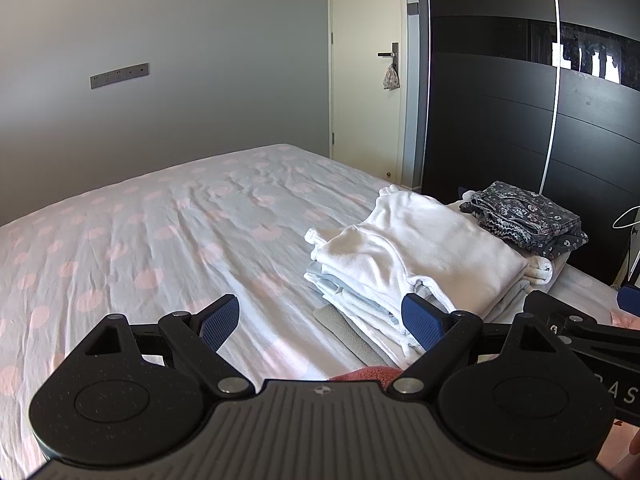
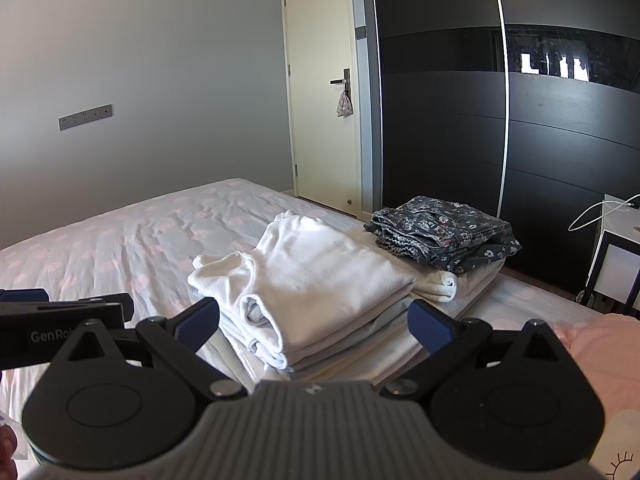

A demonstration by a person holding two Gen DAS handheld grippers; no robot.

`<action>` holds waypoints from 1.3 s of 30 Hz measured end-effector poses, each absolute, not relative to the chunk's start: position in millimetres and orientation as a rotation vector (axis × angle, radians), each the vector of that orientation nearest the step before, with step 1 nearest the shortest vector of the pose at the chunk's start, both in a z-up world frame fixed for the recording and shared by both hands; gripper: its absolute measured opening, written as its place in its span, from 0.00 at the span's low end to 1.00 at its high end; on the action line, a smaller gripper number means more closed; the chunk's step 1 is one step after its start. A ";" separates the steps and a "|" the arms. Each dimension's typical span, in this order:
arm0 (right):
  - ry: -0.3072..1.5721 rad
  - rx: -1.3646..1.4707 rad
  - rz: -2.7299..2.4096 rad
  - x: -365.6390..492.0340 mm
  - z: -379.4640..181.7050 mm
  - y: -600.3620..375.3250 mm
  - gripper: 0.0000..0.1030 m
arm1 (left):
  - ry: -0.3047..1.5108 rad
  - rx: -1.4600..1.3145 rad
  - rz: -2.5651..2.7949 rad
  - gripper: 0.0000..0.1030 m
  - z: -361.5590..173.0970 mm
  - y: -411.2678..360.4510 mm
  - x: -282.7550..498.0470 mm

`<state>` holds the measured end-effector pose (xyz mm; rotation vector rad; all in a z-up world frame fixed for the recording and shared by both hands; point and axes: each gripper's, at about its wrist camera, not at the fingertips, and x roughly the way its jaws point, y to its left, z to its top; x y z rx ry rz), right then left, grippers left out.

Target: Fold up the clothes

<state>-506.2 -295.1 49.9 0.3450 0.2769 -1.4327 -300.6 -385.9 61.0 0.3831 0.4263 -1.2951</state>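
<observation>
A stack of folded white clothes (image 1: 420,256) lies on the bed's right part; it also shows in the right wrist view (image 2: 320,272). A folded dark floral garment (image 1: 528,216) sits on white folded cloth behind it, also in the right wrist view (image 2: 444,232). My left gripper (image 1: 322,320) is open and empty, just left of the stack's near corner. My right gripper (image 2: 316,320) is open and empty, its fingers either side of the stack's near end. A red-pink cloth (image 1: 368,374) peeks under the left gripper.
The bed (image 1: 160,232) has a pale sheet with pink dots. A cream door (image 1: 368,80) and a dark wardrobe (image 1: 520,120) stand behind. A white side table (image 2: 616,256) is at the right. A pink cloth (image 2: 600,352) lies near right.
</observation>
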 end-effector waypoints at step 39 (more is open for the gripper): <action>0.283 0.362 -1.428 -503.8 47.3 -292.5 0.98 | 0.434 0.388 -1.303 0.84 59.8 -384.2 -298.5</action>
